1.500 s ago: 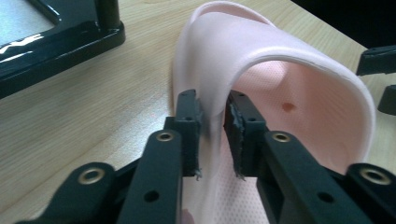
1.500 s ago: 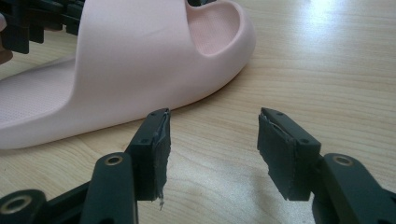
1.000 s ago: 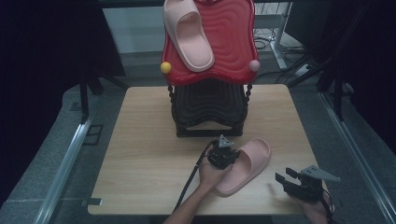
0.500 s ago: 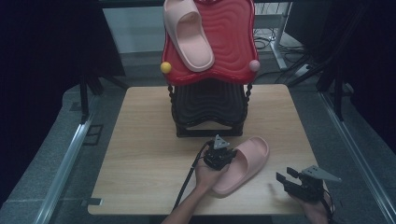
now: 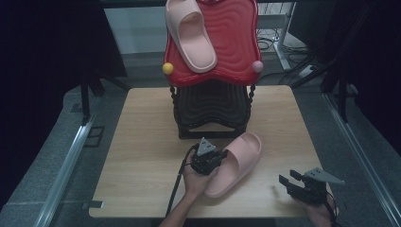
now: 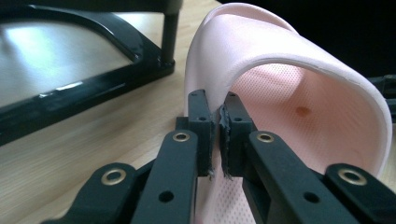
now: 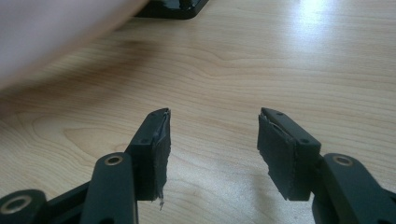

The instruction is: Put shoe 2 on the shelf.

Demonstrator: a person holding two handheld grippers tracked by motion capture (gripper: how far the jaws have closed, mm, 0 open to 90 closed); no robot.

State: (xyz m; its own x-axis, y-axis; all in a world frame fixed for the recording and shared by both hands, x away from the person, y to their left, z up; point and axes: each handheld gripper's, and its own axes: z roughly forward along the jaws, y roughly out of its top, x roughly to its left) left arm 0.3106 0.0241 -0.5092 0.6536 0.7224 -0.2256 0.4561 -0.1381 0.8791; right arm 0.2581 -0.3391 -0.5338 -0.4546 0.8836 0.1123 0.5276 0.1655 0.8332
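A pink slipper point(image 5: 239, 163) lies slantwise in front of the rack, toe toward the back right. My left gripper point(image 5: 220, 156) is shut on the side edge of its strap. In the left gripper view, the jaws point(image 6: 218, 105) pinch the strap's rim and the slipper point(image 6: 289, 93) arches to the right. My right gripper point(image 5: 286, 182) stands open near the table's front right corner, nothing between its jaws point(image 7: 212, 126). A second pink slipper point(image 5: 191, 35) rests on the red wavy top of the rack point(image 5: 236, 42).
The black lower rack point(image 5: 213, 109) stands at the middle back of the wooden table point(image 5: 142, 142); its base point(image 6: 93, 79) is close to the held slipper. A yellow ball point(image 5: 167, 68) and a pink ball point(image 5: 257, 66) sit at the red top's corners.
My left gripper has carried the slipper a little to the left and toward the rack, slightly raised. The right gripper has kept still.
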